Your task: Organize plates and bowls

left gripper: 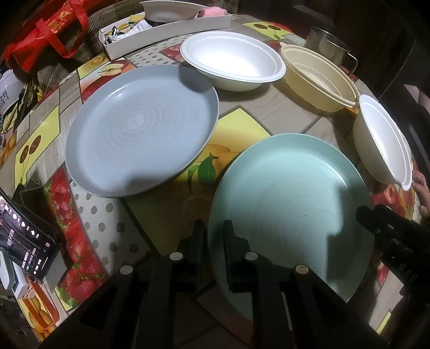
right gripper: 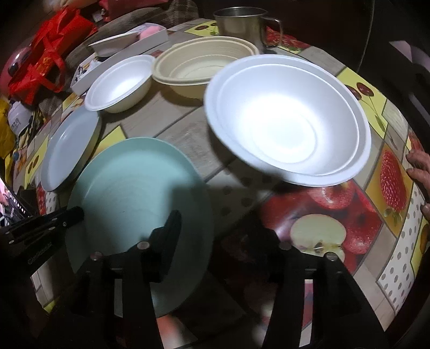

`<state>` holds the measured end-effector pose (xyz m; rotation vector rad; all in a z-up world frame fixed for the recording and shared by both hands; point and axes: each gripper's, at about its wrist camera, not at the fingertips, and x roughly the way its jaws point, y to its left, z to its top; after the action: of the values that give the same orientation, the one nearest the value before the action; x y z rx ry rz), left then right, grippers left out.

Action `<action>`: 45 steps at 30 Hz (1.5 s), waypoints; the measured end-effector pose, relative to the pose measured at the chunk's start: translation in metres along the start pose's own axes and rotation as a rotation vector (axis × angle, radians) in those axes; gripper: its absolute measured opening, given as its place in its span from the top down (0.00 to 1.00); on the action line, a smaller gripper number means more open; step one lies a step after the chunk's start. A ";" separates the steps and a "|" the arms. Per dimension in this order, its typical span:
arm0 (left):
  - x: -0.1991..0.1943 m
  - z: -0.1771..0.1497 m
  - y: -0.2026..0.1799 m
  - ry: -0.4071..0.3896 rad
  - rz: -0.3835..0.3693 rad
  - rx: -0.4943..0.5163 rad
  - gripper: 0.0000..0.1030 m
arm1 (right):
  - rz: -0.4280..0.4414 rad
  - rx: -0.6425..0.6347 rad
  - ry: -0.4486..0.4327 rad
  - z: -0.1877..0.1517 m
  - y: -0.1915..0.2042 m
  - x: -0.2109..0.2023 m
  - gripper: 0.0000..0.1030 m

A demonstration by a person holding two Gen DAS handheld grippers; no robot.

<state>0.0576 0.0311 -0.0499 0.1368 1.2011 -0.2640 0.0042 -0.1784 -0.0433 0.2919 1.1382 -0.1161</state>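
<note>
A mint-green plate (left gripper: 290, 204) lies on the table near me; it also shows in the right wrist view (right gripper: 129, 185). My left gripper (left gripper: 215, 228) straddles its near-left rim, jaws narrowly apart. A grey plate (left gripper: 139, 131) lies to the left, also seen in the right wrist view (right gripper: 67, 147). A white foam bowl (right gripper: 287, 120) sits tilted at the right, blurred; it also shows in the left wrist view (left gripper: 384, 139). My right gripper (right gripper: 223, 225) is open and empty just in front of it. A second white bowl (left gripper: 231, 59) and a cream bowl (left gripper: 317, 75) stand further back.
A steel mug (right gripper: 242, 21) stands at the back. A long white tray (left gripper: 161, 32) and a red bag (left gripper: 45, 29) are at the back left. A phone (left gripper: 24, 247) lies at the left edge. A person's hand (right gripper: 419, 171) rests at the table's right edge.
</note>
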 end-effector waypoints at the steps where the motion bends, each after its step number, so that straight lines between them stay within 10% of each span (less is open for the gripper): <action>1: 0.001 0.000 0.000 0.001 0.001 0.000 0.88 | 0.005 0.004 0.005 0.000 -0.002 0.001 0.51; 6: 0.002 0.000 -0.002 0.007 0.001 0.000 0.89 | 0.013 -0.029 0.031 -0.002 0.005 0.009 0.51; 10: 0.002 0.000 0.000 0.007 -0.009 -0.003 0.90 | 0.046 -0.051 0.041 -0.005 0.015 0.009 0.72; 20: -0.006 -0.013 0.006 -0.011 -0.007 0.006 0.87 | 0.010 -0.059 0.027 -0.012 0.020 0.004 0.72; 24: -0.016 -0.020 0.007 -0.054 0.106 0.034 0.33 | -0.036 -0.043 0.002 -0.012 0.015 -0.009 0.51; 45: -0.046 -0.035 -0.015 -0.098 0.094 0.040 0.23 | -0.034 -0.069 -0.049 -0.024 0.018 -0.049 0.29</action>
<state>0.0061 0.0312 -0.0188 0.2123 1.0899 -0.2105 -0.0333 -0.1574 -0.0048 0.2078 1.0963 -0.1130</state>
